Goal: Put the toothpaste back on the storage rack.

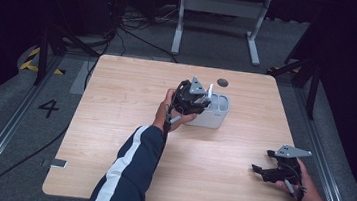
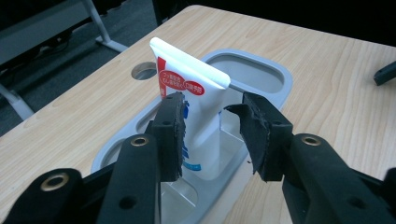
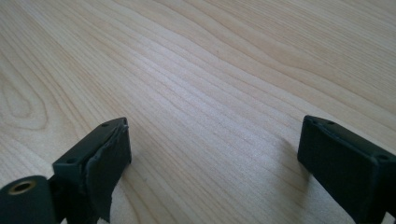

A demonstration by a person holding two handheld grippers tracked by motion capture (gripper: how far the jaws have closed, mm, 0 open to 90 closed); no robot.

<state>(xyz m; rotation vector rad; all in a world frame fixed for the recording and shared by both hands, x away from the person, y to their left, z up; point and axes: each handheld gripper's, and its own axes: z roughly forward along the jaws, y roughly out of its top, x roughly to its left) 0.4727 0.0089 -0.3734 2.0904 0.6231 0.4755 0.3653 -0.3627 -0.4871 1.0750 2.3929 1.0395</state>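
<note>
Left gripper (image 2: 210, 126) at the grey holder (image 2: 275, 70), mid-tabletop, slightly far of centre. Toothpaste tube (image 2: 194, 116) stands upright in one of the holder's compartments, crimped flat end up, cap end down inside the well. Jaws sit either side of the tube: the left pad looks in contact with the printed face, the right one stands off with a visible gap. So spread, not pinching. Can't judge from this moment alone whether the tube is being let go or about to be taken.

Upright placement makes sense: the narrow well props the tube so it won't topple, and gripping at mid-body leaves the lower end free to slide into the slot.

High view: left gripper (image 1: 192, 101) over the near-left end of the holder (image 1: 217, 115), tube's white tip (image 1: 210, 90) poking up beside it.

Right gripper (image 1: 272, 171) parked near the tabletop's (image 1: 131, 100) right near corner, well apart from the work, jaws wide apart with nothing between them, bare wood (image 3: 210, 84) in its own view. Likely idle.

Hard to make out:
- tube's cap end, sunk in the well
- print on the tube, too small to read
- how many compartments the holder has; left hand and gripper cover its near-left part in the high view
- dark round spot (image 1: 222, 82) just beyond the holder, seemingly a hole in the tabletop
</note>
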